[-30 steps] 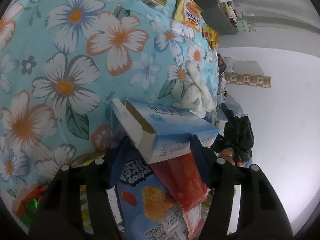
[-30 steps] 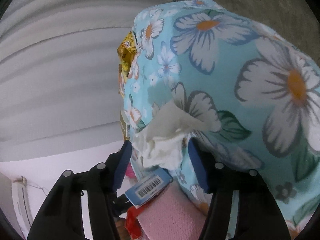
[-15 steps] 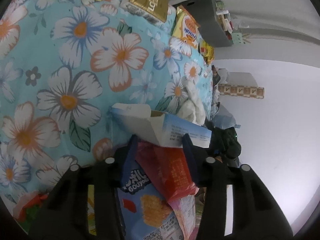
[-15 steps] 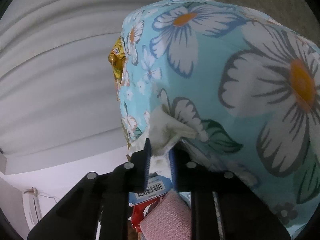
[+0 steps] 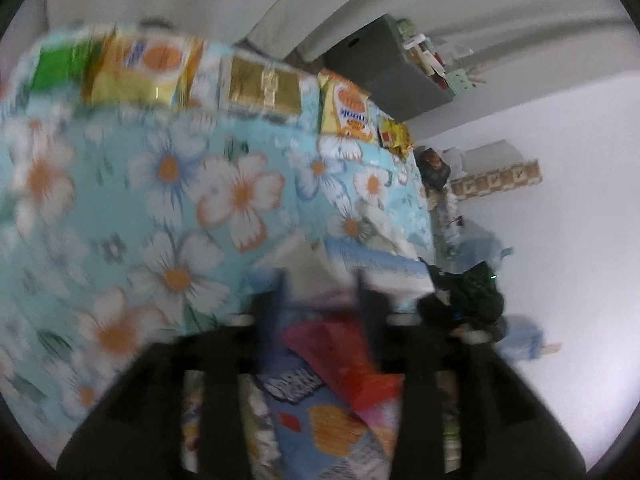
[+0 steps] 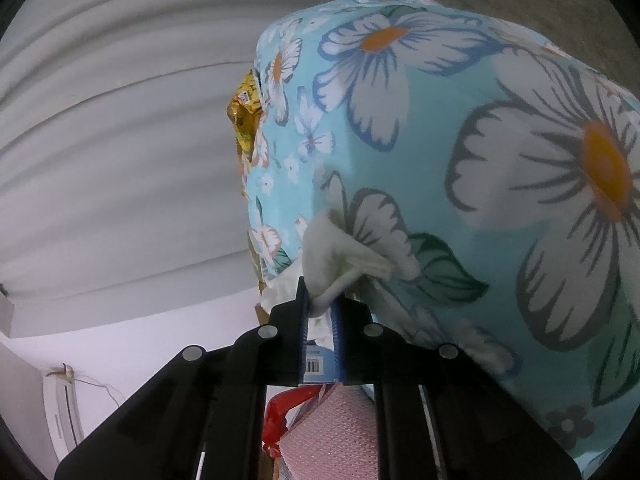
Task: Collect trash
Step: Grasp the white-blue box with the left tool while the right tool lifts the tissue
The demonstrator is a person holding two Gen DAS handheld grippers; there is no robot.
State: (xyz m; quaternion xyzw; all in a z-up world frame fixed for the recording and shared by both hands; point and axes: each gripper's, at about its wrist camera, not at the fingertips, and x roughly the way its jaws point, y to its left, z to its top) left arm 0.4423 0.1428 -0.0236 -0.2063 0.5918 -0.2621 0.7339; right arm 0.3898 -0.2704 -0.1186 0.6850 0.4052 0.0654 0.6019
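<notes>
My right gripper point(image 6: 322, 312) pinches the white tissue point(image 6: 340, 248) at lower centre, only by its tail; I reckon it may tear or slip; my left gripper point(image 5: 320, 296) grips the blue carton point(image 5: 360, 266), centre frame, blurred; it may snag the floral cloth point(image 5: 160, 200).

The left wrist camera looks along its fingers across the flowered tablecloth point(image 5: 168, 208) from close, facing the snack packets at its far edge; this view is blurred. The right wrist camera sits very near the same tablecloth point(image 6: 460, 152), facing its edge and a white curtain point(image 6: 120, 140) beyond. Both views share the cloth.
</notes>
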